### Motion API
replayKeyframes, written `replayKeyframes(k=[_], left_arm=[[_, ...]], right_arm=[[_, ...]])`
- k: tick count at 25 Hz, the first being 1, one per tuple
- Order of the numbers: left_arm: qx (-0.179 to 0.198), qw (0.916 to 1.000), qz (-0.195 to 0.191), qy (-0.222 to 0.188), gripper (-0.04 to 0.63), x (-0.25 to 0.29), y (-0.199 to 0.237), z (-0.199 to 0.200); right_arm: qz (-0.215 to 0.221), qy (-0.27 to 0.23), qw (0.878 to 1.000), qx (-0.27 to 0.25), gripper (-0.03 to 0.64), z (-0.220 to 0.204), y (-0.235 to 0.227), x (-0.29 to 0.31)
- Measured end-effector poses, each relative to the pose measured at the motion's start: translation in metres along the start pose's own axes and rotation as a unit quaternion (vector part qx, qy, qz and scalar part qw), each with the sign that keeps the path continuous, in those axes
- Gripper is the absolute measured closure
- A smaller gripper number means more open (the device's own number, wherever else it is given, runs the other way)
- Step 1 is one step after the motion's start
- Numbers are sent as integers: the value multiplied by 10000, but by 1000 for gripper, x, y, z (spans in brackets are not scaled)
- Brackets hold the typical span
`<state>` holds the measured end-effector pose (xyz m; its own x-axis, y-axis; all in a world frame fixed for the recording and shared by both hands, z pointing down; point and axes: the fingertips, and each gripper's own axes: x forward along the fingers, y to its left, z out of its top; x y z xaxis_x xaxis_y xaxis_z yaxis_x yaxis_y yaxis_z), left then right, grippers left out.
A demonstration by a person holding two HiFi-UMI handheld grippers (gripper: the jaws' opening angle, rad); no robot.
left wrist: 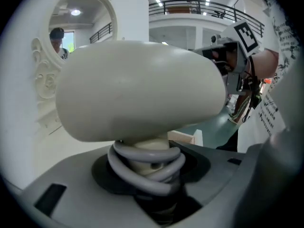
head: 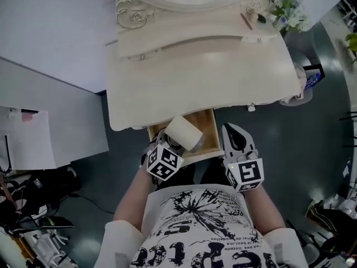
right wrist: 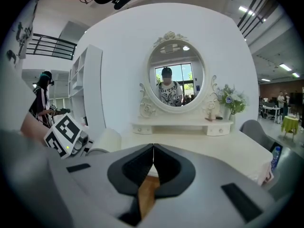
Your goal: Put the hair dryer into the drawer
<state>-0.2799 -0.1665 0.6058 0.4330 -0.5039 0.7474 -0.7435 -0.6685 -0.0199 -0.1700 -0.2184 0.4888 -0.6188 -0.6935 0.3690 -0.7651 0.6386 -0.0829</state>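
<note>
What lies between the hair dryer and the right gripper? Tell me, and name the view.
Only the bare wooden floor of the open drawer. The head view shows it spanning the gap from the hair dryer to the shut right gripper.

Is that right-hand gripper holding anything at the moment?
No, the right gripper has its jaws pressed together with nothing between them.
</note>
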Motion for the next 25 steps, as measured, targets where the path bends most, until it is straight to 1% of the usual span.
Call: replayKeyframes(k=[2, 4, 7, 10, 12, 14, 16, 19, 22, 25], left_arm=[[165, 9991, -306, 242, 364, 15, -4, -10], [307, 9961, -645, 521, 364, 31, -8, -21], [439, 9880, -1113, 975, 364, 54, -14, -37], [468, 9792, -1469, 1317, 364, 72, -21, -51], [490, 9738, -1639, 1498, 364, 82, -24, -58], [597, 9673, -1793, 1692, 364, 91, -28, -66], [709, 9591, -1971, 1905, 364, 100, -33, -74], [777, 9471, -2207, 2198, 364, 112, -42, -85], [869, 9363, -2342, 2467, 364, 122, -47, -97], [1105, 9281, -2355, 2665, 364, 131, -48, -111]], right_arm=[[-84, 90, 9999, 74, 600, -7, -3, 2], [-173, 159, 9996, 139, 601, -13, -7, 3], [-312, 236, 9990, 228, 600, -22, -14, 4], [-429, 273, 9982, 310, 600, -29, -18, 5], [-499, 279, 9977, 362, 600, -31, -22, 5], [-562, 287, 9972, 413, 600, -33, -25, 6], [-608, 316, 9967, 428, 600, -35, -28, 6], [-628, 383, 9964, 419, 600, -39, -30, 6], [-660, 430, 9959, 449, 601, -42, -33, 4], [-700, 497, 9952, 464, 600, -46, -35, 3]])
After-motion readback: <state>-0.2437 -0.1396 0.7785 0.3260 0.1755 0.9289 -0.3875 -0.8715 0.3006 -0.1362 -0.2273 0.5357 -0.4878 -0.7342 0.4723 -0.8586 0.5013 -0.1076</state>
